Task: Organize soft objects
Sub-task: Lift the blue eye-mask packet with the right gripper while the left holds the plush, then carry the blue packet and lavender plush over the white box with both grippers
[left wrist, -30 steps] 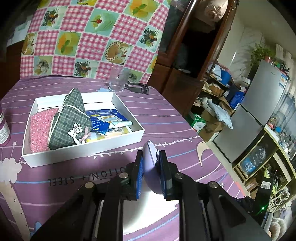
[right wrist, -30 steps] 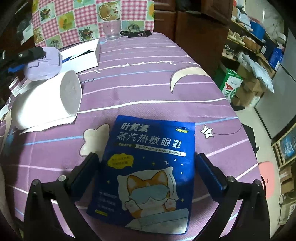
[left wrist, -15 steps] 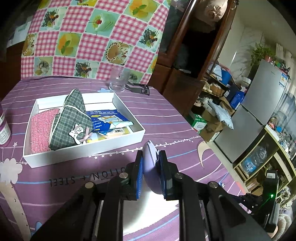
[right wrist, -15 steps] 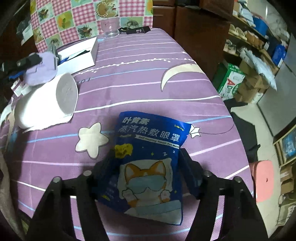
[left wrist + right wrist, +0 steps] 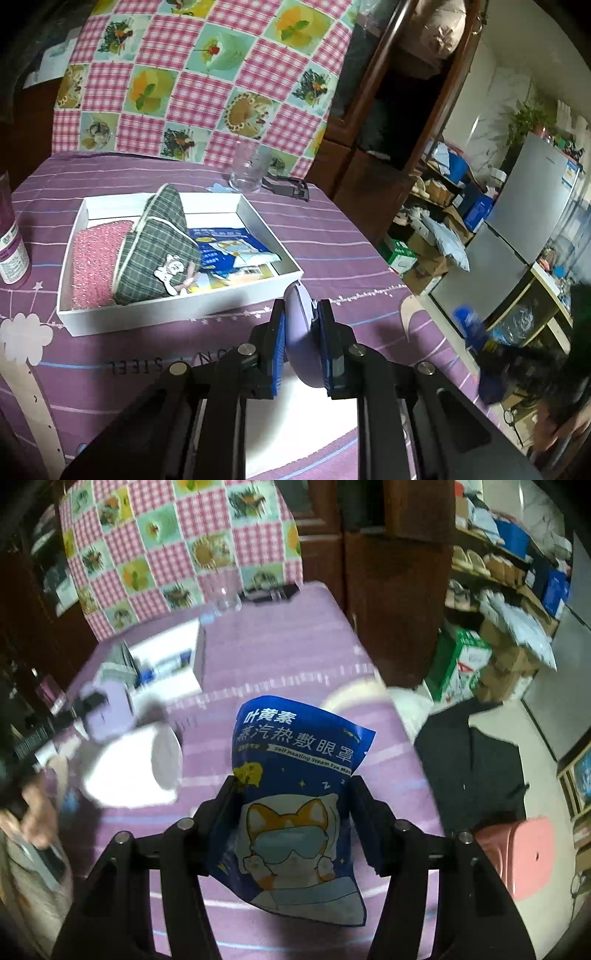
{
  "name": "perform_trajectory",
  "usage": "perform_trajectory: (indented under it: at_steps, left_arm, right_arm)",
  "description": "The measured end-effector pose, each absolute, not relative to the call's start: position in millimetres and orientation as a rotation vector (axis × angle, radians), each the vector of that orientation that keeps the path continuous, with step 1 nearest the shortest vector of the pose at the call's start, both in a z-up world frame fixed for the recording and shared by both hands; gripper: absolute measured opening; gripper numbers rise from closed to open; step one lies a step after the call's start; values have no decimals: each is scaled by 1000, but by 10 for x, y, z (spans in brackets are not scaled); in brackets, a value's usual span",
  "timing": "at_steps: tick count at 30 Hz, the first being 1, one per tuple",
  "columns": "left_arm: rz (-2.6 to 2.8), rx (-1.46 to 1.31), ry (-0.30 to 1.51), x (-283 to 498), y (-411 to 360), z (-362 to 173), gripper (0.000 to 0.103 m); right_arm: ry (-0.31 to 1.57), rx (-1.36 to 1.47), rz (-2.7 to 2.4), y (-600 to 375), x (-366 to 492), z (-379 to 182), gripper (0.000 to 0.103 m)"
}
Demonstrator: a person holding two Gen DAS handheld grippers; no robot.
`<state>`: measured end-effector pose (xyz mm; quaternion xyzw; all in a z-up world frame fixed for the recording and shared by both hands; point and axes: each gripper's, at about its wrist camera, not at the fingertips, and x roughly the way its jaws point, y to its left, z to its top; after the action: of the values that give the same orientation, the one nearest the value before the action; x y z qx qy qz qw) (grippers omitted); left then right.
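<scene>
Step in hand: transfer to storage. Right gripper (image 5: 291, 812) jaws are clamped on the blue steam eye-mask foil pouch (image 5: 295, 801), held above the desk. Left gripper (image 5: 301, 349) jaws are clamped on a lilac soft pad (image 5: 301, 332). Next move: carry both to the far white cardboard box (image 5: 177, 312) and release inside.

right claw (image 5: 291, 794) closed on eye-mask packet (image 5: 295, 805), packet apparently lifted off table

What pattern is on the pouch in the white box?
Green-grey plaid with pale piping; the pouch in the white box shows best in the left wrist view.
</scene>
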<state>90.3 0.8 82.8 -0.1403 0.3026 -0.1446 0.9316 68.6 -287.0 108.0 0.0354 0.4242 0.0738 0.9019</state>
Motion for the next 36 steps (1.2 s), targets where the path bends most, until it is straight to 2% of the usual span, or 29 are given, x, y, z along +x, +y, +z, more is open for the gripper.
perform_trajectory:
  at_steps: [4,10,16,23,36]
  left_arm:
    - [-268,-319,589,895,125,863,15]
    - [-190,-330,553,885,270,867,15]
    - [-112,-324,528,897,388,842,15]
    - [-11,-307,473,882,526,857,15]
    - [55,-249,476,966,438,737,15]
  right_arm:
    - [814,87,213,-2743,988,1415,61]
    - [730,190,354,-2401,1469,1542,62]
    - [702,287,479,-1901,1792,1457,62]
    - [733,272,604,-1288,2017,1275,62]
    - [785,237,672,-855,2277,988,63]
